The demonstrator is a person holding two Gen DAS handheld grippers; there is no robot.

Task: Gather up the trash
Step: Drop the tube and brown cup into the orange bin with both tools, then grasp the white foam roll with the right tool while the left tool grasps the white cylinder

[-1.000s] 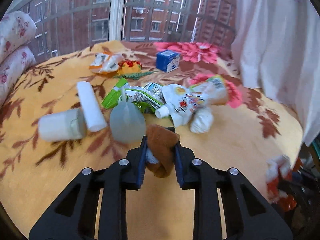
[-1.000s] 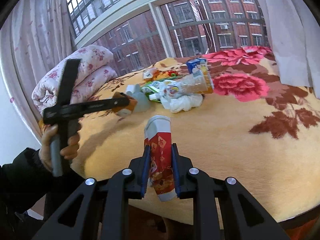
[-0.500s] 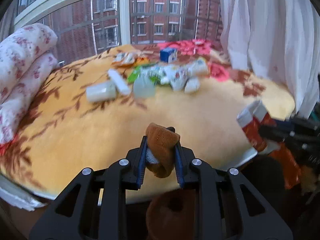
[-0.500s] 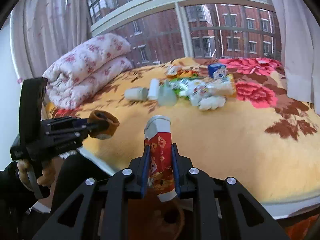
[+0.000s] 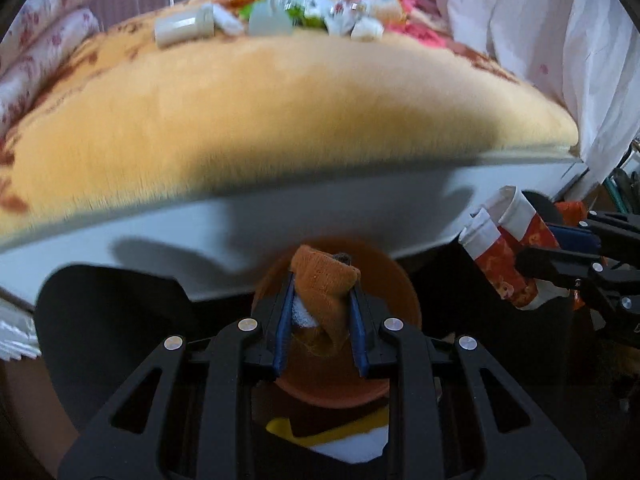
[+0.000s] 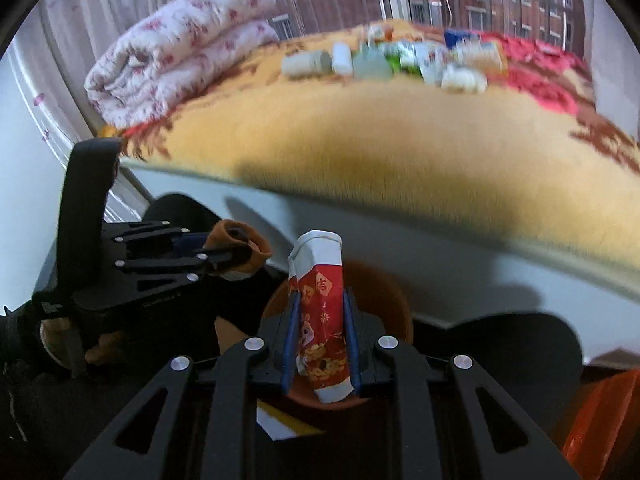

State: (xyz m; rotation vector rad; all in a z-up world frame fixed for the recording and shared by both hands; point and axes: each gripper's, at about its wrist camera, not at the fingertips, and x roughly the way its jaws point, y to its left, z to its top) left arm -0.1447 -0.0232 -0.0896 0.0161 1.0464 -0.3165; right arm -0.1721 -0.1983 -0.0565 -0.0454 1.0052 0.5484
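My left gripper (image 5: 320, 312) is shut on a brown wad of trash (image 5: 326, 284) and holds it just above the mouth of an orange-brown bin (image 5: 400, 292) below the bed's edge. My right gripper (image 6: 320, 332) is shut on a red and white carton (image 6: 322, 304), held upright over the same bin (image 6: 396, 304). The carton also shows at the right of the left wrist view (image 5: 508, 256), and the left gripper with the wad (image 6: 240, 240) at the left of the right wrist view. Several more pieces of trash (image 6: 384, 60) lie on the bed's far side.
The bed with its yellow flowered blanket (image 5: 280, 112) fills the upper half, its white edge (image 5: 240, 224) right above the bin. A rolled quilt (image 6: 180, 52) lies at the left. A white curtain (image 5: 540, 40) hangs at the right. An orange bag (image 6: 600, 420) sits at lower right.
Both grippers have pulled back from the bed and dropped below its edge, each still holding its piece. They now hang over the bin.
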